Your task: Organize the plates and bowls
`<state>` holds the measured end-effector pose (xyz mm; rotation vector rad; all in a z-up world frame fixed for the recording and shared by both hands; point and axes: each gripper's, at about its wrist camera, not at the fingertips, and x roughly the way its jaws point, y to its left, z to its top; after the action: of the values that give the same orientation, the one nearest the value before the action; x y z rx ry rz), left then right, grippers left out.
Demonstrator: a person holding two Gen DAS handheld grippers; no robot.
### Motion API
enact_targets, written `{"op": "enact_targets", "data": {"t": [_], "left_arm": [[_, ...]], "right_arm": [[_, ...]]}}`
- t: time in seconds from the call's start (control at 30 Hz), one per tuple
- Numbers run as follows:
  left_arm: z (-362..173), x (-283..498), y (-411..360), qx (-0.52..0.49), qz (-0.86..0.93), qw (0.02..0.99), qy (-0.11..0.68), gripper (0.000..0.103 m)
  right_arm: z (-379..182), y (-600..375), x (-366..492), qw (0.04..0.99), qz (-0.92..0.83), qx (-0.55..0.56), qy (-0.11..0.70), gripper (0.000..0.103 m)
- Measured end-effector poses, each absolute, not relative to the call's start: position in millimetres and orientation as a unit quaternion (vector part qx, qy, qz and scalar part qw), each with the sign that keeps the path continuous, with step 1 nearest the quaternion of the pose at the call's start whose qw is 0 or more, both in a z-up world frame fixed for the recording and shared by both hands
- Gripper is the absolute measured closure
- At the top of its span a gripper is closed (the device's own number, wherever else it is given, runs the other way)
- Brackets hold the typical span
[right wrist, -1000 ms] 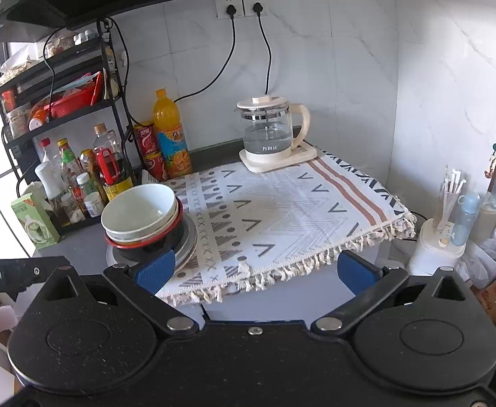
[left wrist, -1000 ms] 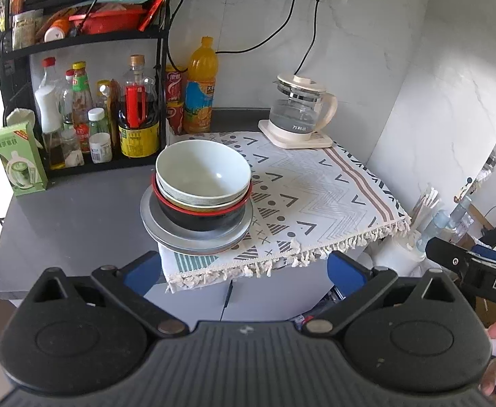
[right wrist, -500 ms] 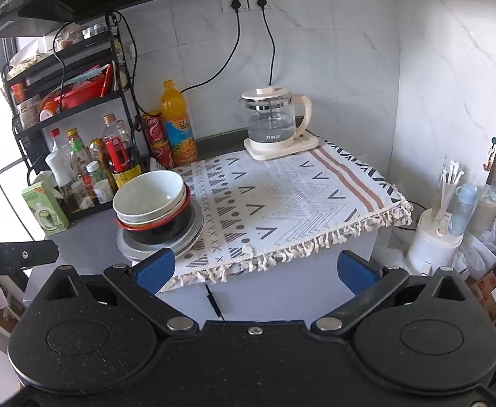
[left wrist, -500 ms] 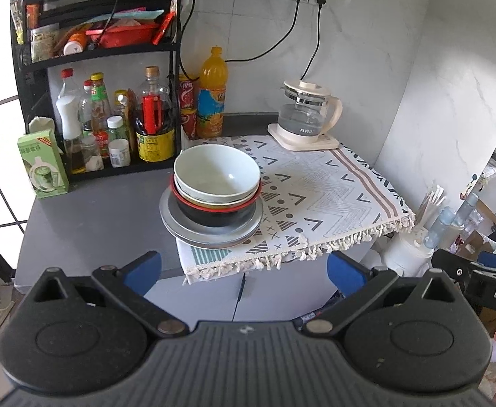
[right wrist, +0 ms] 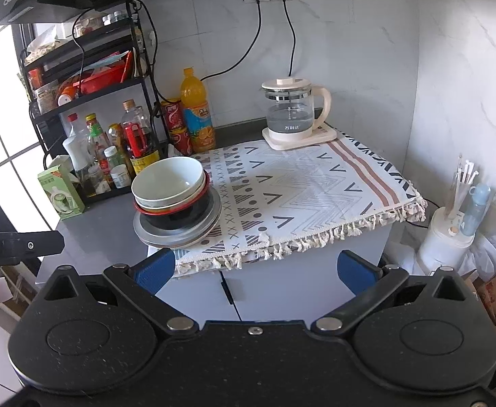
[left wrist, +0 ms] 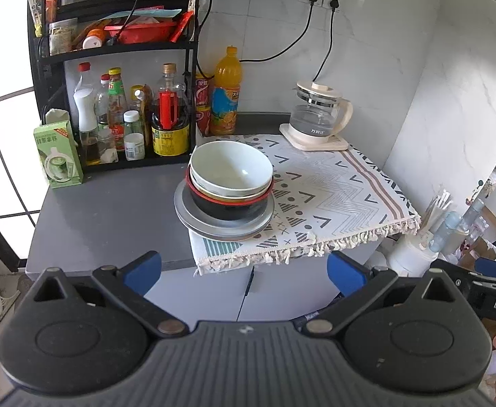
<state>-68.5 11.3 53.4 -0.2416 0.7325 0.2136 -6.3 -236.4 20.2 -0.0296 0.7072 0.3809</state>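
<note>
Stack of dishes: a pale white ceramic bowl [left wrist: 231, 169] nested in a cream-rimmed bowl, these inside a black bowl with a red rim [left wrist: 229, 203], all seated on a round grey metal plate [left wrist: 193, 218]. The stack stands on the grey counter [left wrist: 102, 217], its right part over the left edge of a white fringed cloth with grey geometric print [left wrist: 326, 190] (the plate's left rim juts past the cloth onto bare counter). Left hand-held gripper [left wrist: 244, 268]: blue-padded fingers spread wide, holding nothing, well apart from the stack and short of the counter's front edge. Right hand-held gripper [right wrist: 254, 268]: likewise wide and empty, back from the counter, the stack ahead to its left. Behind the stack: a black wire shelf rack [left wrist: 119, 51] with assorted sauce bottles, an orange drink bottle [left wrist: 226, 98], two red cans, a green carton [left wrist: 58, 154]. At the cloth's far corner: a glass kettle with cream lid and handle [left wrist: 319, 115] on a cream base. To the right, below the counter: a white container holding straws [right wrist: 448, 230].
</note>
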Motion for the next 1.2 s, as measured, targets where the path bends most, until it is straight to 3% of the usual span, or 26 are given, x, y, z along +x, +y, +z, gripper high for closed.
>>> {"op": "enact_targets", "data": {"t": [1.2], "left_arm": [[49.2, -69.4, 2.7, -0.112, 0.103, 0.921, 0.358, 0.000]], "right_arm": [[22.2, -240.0, -10.6, 0.917, 0.196, -0.006, 0.347, 0.000]]}}
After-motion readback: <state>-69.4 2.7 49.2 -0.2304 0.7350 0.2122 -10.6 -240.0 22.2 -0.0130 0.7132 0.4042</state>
